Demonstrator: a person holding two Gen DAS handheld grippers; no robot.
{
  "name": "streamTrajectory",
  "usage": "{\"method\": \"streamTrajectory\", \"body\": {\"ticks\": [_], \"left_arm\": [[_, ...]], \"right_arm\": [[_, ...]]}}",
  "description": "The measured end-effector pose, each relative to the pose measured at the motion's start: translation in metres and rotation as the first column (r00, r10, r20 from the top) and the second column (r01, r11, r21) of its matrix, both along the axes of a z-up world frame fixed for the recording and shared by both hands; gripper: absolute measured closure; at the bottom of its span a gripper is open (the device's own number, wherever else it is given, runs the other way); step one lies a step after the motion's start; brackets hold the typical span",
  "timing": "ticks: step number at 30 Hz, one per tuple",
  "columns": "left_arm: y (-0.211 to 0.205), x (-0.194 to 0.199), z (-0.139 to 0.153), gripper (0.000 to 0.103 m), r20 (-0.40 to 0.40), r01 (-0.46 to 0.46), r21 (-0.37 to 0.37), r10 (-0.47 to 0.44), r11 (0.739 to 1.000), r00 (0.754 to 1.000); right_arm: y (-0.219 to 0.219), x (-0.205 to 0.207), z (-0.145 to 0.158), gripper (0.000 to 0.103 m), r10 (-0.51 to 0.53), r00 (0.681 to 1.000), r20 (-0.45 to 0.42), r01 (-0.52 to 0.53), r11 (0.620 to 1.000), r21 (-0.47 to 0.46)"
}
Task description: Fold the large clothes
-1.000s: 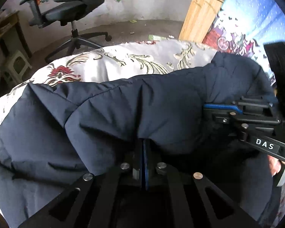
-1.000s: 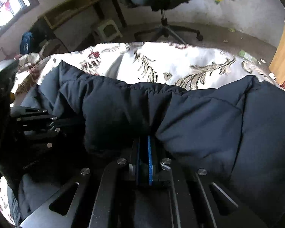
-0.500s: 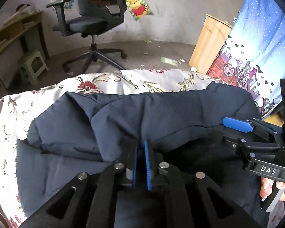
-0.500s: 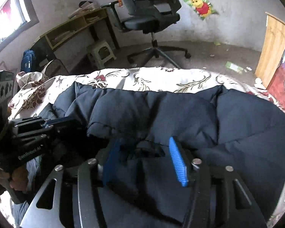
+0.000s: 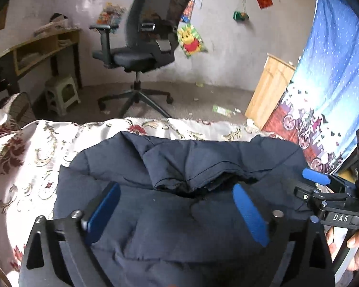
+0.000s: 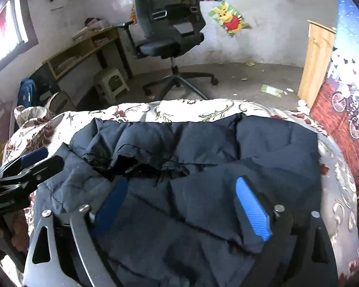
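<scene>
Dark navy quilted puffer jacket [image 5: 184, 167] lay folded on the cream bed cover with red and gold floral pattern [image 5: 31, 157], near its far edge. Left tool [image 5: 177, 205] and right tool [image 6: 182, 201]: jaws opening wide above the soft padded fabric, gripping nothing. Bare cover at the left side.

Jacket [image 5: 184, 217] bulked across most of the bedspread [image 5: 24, 162], folded hem ridge [image 5: 196, 181] raised just ahead of both sets of jaws. Left gripper [image 5: 177, 205] and right gripper [image 6: 182, 205] opening, pads clear of cloth, only low padding between them. Right gripper close at the left one's flank. Bare bedspread open to the left and along the far edge. Beyond, open floor before chair [image 6: 170, 35], stool [image 6: 111, 83], cabinet [image 5: 270, 91].
</scene>
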State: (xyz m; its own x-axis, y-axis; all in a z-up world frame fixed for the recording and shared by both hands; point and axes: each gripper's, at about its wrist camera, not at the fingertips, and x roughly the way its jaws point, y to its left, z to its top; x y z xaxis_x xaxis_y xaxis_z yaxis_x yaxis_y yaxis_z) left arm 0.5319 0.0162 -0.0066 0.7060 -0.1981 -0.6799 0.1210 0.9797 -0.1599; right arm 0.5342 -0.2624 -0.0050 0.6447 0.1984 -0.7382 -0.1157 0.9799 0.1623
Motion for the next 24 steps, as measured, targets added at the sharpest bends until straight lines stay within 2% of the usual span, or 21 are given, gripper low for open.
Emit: {"method": "streamTrajectory", "body": {"ticks": [5,9,24], "left_arm": [[0.004,-0.028,0.014,0.000,0.054,-0.033,0.029,0.032,0.999,0.998],[0.012,-0.053,0.027,0.000,0.085,-0.061,0.051,0.056,0.997,0.995],[0.032,-0.139,0.065,0.000,0.170,-0.107,0.080,0.092,0.991,0.981]], "right_arm": [[-0.008,-0.030,0.019,0.003,-0.078,0.996,0.043,0.076,0.996,0.041],[-0.011,-0.054,0.031,0.003,-0.116,0.991,0.073,0.113,0.992,0.051],[0.008,-0.151,0.072,0.003,-0.062,0.982,0.179,0.063,0.998,-0.002]]}}
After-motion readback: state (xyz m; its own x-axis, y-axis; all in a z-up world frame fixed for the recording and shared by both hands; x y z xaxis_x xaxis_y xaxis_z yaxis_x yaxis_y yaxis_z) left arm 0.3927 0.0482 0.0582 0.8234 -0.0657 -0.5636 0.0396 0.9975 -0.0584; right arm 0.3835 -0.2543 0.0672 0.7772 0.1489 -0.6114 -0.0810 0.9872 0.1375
